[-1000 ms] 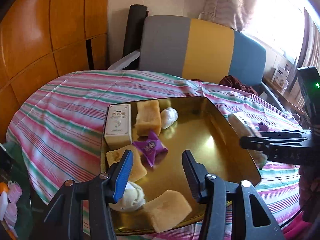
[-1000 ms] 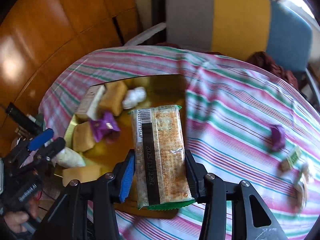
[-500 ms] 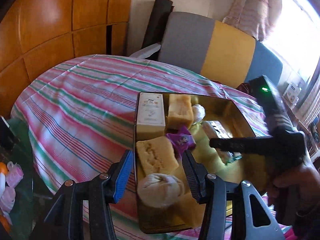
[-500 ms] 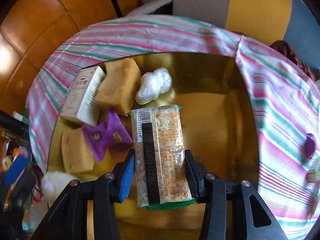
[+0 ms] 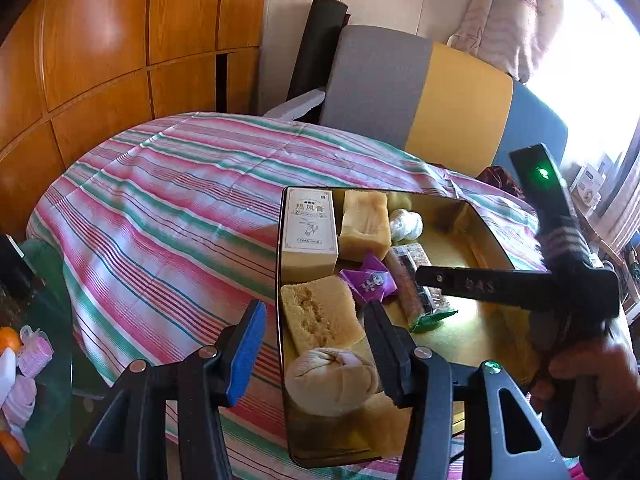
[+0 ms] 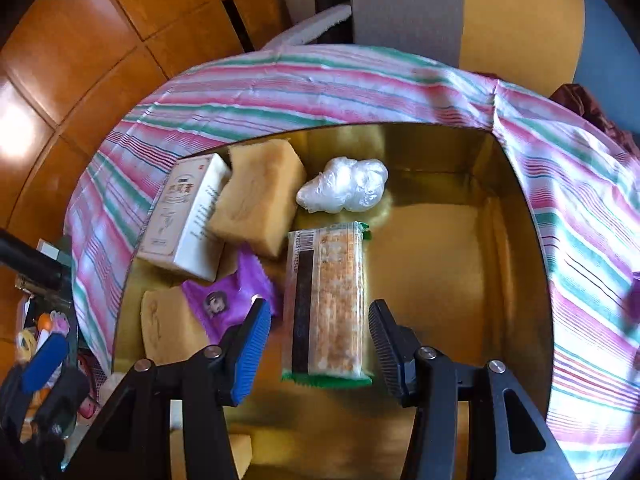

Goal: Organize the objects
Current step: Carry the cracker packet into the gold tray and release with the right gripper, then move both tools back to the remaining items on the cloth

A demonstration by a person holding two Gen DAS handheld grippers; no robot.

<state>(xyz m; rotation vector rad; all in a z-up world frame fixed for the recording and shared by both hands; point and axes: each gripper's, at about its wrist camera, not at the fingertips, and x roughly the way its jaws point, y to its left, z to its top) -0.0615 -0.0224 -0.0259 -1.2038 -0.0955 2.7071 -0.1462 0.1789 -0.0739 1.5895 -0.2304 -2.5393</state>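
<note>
A gold tray (image 5: 279, 280) on the striped table holds a cream box (image 5: 308, 228), two cake blocks (image 5: 364, 224), a white wrapped ball (image 5: 406, 226), a purple sachet (image 5: 370, 280) and a round bun (image 5: 332, 376). The cracker packet (image 6: 328, 300) lies flat on the tray floor beside the sachet (image 6: 228, 300). My right gripper (image 6: 318, 308) straddles the packet; its jaws are opening and both pads stand off its sides. My left gripper (image 5: 315, 312) hovers open over the tray's near left corner, with nothing between its fingers.
A striped cloth (image 5: 168, 208) covers the round table. A grey, yellow and blue chair (image 5: 420, 96) stands behind it, with wooden panels (image 5: 100, 40) on the left. A low glass table (image 5: 24, 352) with small items sits at the near left. A hand (image 5: 592, 364) holds the right gripper.
The right gripper came down over the tray with the cracker packet, and its jaws have now parted from it. The left gripper shifted sideways earlier, then stayed still.
</note>
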